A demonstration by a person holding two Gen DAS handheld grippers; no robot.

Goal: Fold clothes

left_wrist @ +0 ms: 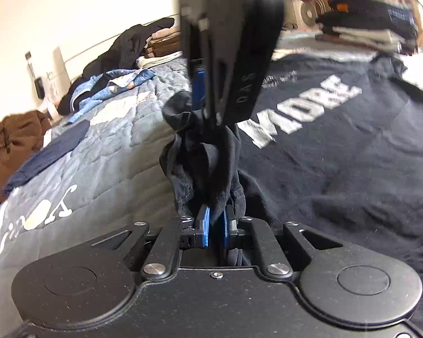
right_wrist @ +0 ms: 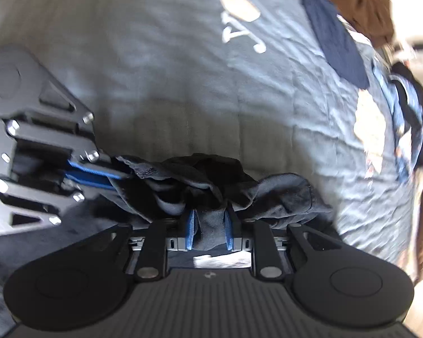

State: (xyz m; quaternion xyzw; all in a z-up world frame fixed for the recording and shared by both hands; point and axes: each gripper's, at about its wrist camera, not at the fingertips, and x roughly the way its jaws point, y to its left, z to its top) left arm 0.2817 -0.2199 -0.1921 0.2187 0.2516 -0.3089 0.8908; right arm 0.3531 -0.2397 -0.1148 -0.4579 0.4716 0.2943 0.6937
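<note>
- Gripping a bunched fold of the black T-shirt (left_wrist: 338, 146), the left gripper (left_wrist: 216, 225) has its blue pads (left_wrist: 206, 226) pressed in on the cloth, which fills the gap between them
- The right gripper (right_wrist: 210, 232) likewise pinches a wad of the same dark fabric (right_wrist: 211, 186) between its blue pads (right_wrist: 191, 232), clamped tight on it
- From the left wrist view, the right gripper (left_wrist: 225, 64) comes in from above, and its tip meets the gathered cloth just ahead of the left gripper's fingers
- From the right wrist view, the left gripper (right_wrist: 107, 174) enters from the left edge, its blue pads touching the same bunch of fabric
- The shirt lies spread on the grey-blue quilt (left_wrist: 118, 152), white lettering reading MORE (left_wrist: 304, 107) facing up, with the gathered part lifted off the bed
- A navy cloth (left_wrist: 48, 155) lies flat on the quilt to the left, near a brown garment (left_wrist: 11, 140) at the edge
- A blue patterned garment (left_wrist: 112, 87) and a black one (left_wrist: 127, 45) are heaped farther back by the wall
- A stack of folded clothes (left_wrist: 372, 28) sits beyond the shirt, blurred
</note>
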